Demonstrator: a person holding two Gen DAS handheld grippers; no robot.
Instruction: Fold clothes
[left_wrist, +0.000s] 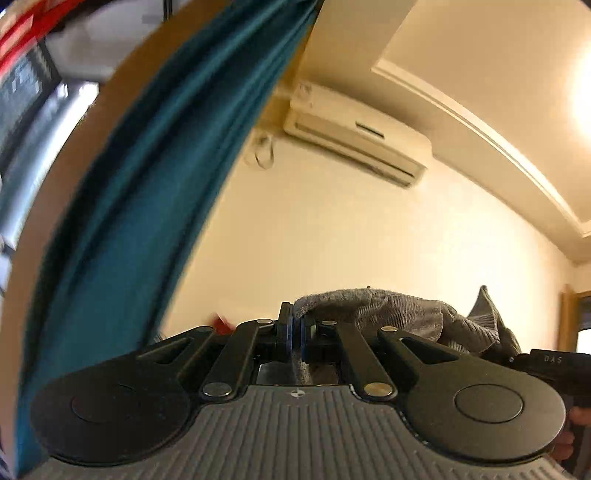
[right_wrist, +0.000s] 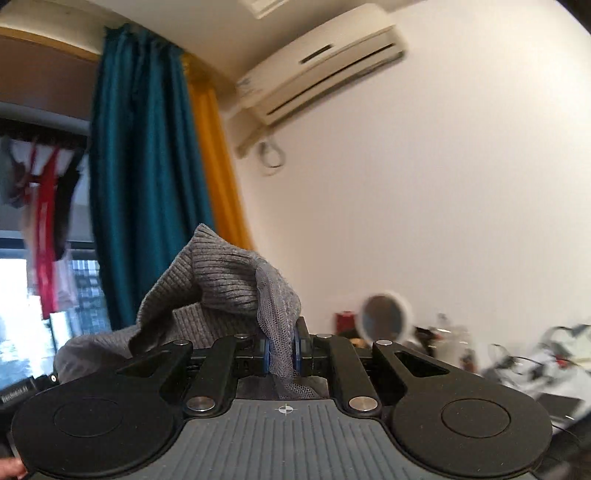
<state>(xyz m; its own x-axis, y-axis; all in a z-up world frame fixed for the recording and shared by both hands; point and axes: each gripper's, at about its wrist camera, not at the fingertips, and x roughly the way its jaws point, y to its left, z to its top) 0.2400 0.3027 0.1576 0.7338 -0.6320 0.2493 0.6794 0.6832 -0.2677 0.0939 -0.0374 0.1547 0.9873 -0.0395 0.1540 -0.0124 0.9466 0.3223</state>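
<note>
Left wrist view: the left tongs (left_wrist: 295, 328) pinch an edge of a gray sweater (left_wrist: 399, 314), raised before a cream wall, an air conditioner (left_wrist: 354, 147) and a teal curtain (left_wrist: 147, 184). Right wrist view: the right tongs (right_wrist: 283, 350) clamp another part of the gray knit, which bunches above them.
</note>
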